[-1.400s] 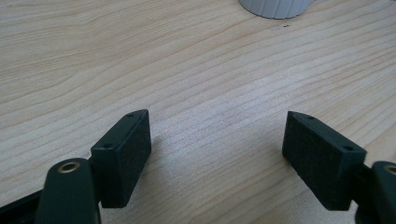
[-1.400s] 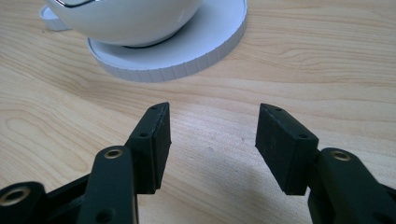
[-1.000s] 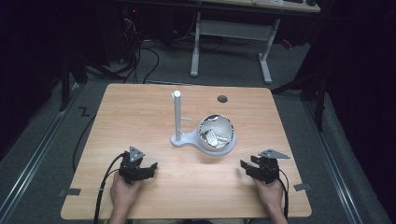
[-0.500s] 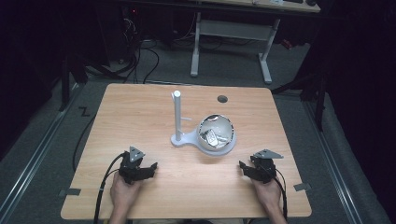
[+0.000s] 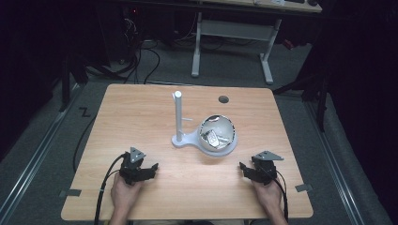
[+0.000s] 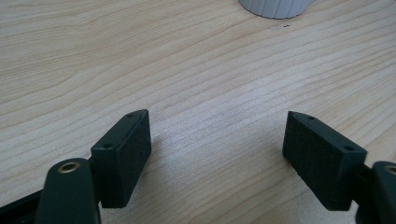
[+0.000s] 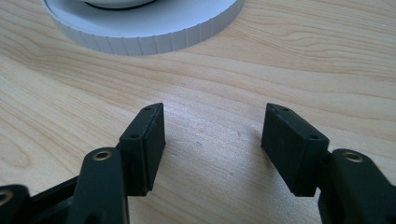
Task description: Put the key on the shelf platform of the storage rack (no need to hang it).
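our right gripper (image 5: 248, 169) has just been opening, empty like the open left gripper (image 5: 146, 169), ready for the bowl (image 5: 217, 135).

Pale wood-grain table (image 5: 141, 112), white ribbed stand (image 5: 180, 139), black tongs (image 5: 141, 172).

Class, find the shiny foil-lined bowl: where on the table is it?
In the high view, the foil-lined bowl sits right of centre on the white stand's round base, beside the upright white post.

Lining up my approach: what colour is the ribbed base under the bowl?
White; the ribbed base shows best in the right gripper view.
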The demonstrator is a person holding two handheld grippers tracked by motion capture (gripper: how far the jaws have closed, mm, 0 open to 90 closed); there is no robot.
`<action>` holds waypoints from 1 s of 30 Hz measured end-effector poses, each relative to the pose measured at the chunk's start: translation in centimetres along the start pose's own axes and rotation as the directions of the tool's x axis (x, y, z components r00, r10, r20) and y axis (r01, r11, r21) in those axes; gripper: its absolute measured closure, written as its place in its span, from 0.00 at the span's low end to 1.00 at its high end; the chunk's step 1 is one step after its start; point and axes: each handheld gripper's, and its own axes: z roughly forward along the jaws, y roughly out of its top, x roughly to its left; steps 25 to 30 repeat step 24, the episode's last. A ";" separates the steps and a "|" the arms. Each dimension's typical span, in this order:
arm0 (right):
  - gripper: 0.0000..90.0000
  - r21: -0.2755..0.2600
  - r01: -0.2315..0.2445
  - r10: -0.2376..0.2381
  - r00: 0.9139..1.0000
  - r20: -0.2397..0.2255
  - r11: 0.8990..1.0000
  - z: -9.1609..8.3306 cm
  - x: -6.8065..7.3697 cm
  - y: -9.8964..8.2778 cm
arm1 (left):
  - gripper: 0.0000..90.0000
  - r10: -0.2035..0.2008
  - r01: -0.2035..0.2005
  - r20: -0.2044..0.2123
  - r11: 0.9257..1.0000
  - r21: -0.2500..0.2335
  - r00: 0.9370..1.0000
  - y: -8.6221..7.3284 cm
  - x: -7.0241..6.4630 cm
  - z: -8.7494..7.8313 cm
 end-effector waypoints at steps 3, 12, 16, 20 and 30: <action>0.43 0.001 0.004 -0.004 1.000 0.003 1.000 0.0 0.1 0.0 | 0.27 0.000 0.000 0.000 1.000 0.000 1.000 0.0 0.0 0.0; 0.43 0.002 0.006 -0.006 1.000 0.002 1.000 0.0 0.1 0.0 | 0.27 0.000 0.000 -0.001 1.000 0.000 1.000 0.0 0.0 0.0; 0.43 0.002 0.006 -0.006 1.000 0.002 1.000 0.0 0.1 0.0 | 0.27 0.000 0.000 -0.001 1.000 0.001 1.000 0.0 0.0 0.0; 0.42 0.003 0.007 -0.007 1.000 0.001 1.000 0.0 0.1 0.0 | 0.27 0.000 0.000 -0.001 1.000 0.001 1.000 0.0 0.0 0.0; 0.42 0.003 0.010 -0.010 1.000 -0.002 1.000 0.0 0.1 0.0 | 0.27 0.000 0.000 -0.001 1.000 0.001 1.000 0.0 0.0 0.0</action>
